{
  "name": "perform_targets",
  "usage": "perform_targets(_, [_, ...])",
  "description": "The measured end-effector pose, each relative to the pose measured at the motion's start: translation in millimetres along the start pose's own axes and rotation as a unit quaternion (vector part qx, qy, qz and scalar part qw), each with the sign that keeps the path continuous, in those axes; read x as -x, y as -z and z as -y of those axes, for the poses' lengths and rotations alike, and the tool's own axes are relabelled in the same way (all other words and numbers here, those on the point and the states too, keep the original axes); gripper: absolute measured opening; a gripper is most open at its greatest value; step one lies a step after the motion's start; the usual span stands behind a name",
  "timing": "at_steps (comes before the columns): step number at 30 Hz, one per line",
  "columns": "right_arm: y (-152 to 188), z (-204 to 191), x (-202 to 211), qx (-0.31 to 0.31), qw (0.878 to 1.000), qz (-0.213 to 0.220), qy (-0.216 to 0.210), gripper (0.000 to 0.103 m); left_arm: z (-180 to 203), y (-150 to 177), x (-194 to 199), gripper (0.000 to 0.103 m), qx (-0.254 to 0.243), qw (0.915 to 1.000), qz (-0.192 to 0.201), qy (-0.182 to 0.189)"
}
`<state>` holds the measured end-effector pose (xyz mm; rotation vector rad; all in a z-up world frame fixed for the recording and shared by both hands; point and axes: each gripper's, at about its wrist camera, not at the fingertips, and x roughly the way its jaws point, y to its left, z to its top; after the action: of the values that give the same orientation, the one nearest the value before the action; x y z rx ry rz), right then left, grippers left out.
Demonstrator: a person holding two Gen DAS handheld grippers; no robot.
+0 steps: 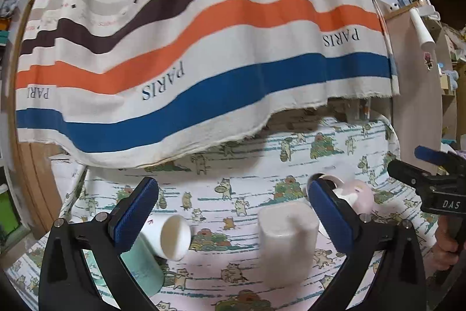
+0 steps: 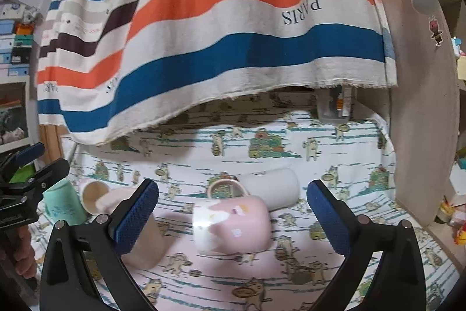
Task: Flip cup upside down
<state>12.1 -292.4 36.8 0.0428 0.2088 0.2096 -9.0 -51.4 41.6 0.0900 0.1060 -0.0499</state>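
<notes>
In the left wrist view the left gripper has its blue-padded fingers spread wide and holds nothing. Between them, nearest the camera, stands a pale frosted cup with its closed end up, so it reads as already turned over. Just left of it a mint green cup stands partly hidden behind the left finger, and a small white cup lies on its side against it, its mouth facing right. Further right, behind the right finger, a pink mug lies tipped over.

In the right wrist view the right gripper is likewise spread apart and empty, hovering above the cartoon-print tablecloth. The pink mug lies on its side directly between its fingers, handle uppermost, mouth towards the left. Just beyond it a white cup also lies on its side.

Judging from this, one cup looks finished, while the lying ones remain: none of these rests mouth down yet. The pink mug seems the next candidate, since the right fingers frame it.

At the far edge hangs a striped cloth.
</notes>
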Motion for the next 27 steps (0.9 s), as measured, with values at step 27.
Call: perform_targets(27, [24,-22,-27,0.029,0.998,-0.062,-0.006,0.103,-24,40,-42,0.102,0.056,0.994,-0.093,0.014])
